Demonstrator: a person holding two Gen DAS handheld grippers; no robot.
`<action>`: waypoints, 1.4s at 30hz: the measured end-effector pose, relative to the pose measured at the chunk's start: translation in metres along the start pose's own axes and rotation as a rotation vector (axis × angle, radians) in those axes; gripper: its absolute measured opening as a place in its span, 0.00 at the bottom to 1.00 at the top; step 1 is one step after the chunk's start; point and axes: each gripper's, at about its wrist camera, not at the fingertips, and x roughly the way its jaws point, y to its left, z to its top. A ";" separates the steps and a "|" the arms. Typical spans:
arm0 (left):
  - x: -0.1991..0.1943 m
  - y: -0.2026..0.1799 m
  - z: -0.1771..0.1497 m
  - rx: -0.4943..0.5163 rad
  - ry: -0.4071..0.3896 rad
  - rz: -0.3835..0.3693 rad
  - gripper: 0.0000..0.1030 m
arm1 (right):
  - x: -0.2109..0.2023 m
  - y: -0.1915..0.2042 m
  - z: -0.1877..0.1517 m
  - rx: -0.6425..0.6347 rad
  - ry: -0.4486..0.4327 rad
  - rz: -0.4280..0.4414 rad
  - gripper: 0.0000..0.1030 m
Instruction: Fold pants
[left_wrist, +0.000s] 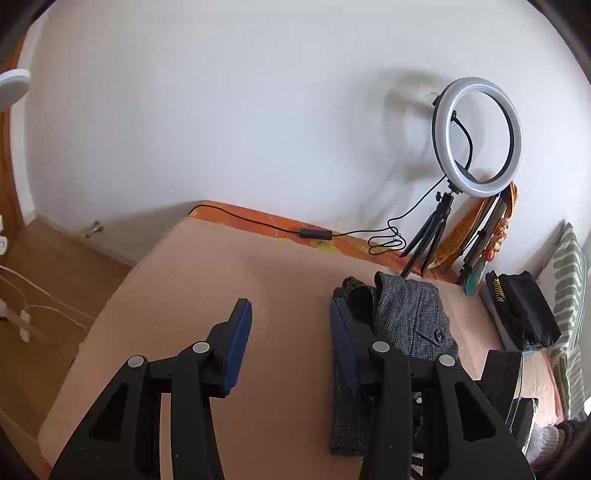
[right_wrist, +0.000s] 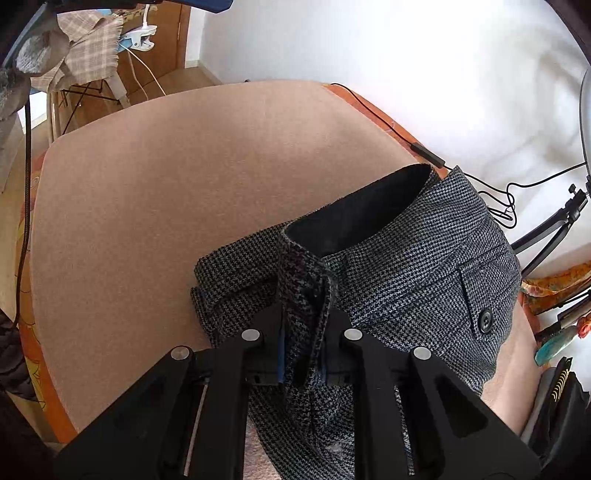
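Grey houndstooth pants (right_wrist: 417, 266) lie bunched on a pink-covered bed (right_wrist: 184, 192), with the black-lined waistband open and a buttoned back pocket (right_wrist: 484, 317) showing. My right gripper (right_wrist: 304, 332) is shut on the pants' waistband front, which is lifted. In the left wrist view the pants (left_wrist: 410, 314) sit to the right. My left gripper (left_wrist: 291, 332) is open and empty above the bed (left_wrist: 221, 277), its right finger (left_wrist: 343, 332) beside the pants.
A ring light on a tripod (left_wrist: 476, 136) stands at the far edge by the white wall, its cable (left_wrist: 280, 225) trailing over the bed. A black bag (left_wrist: 521, 306) and a striped pillow (left_wrist: 569, 280) lie right. A chair with cloth (right_wrist: 85, 51) stands beyond the bed.
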 end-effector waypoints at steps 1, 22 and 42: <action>0.001 -0.002 0.000 0.003 0.002 -0.007 0.41 | -0.002 -0.001 -0.001 0.000 -0.005 0.010 0.20; 0.098 -0.159 0.009 0.390 0.189 -0.197 0.41 | -0.092 -0.114 -0.157 0.445 -0.154 0.154 0.54; 0.210 -0.176 -0.012 0.532 0.333 -0.040 0.44 | -0.050 -0.103 -0.155 0.368 -0.093 0.208 0.10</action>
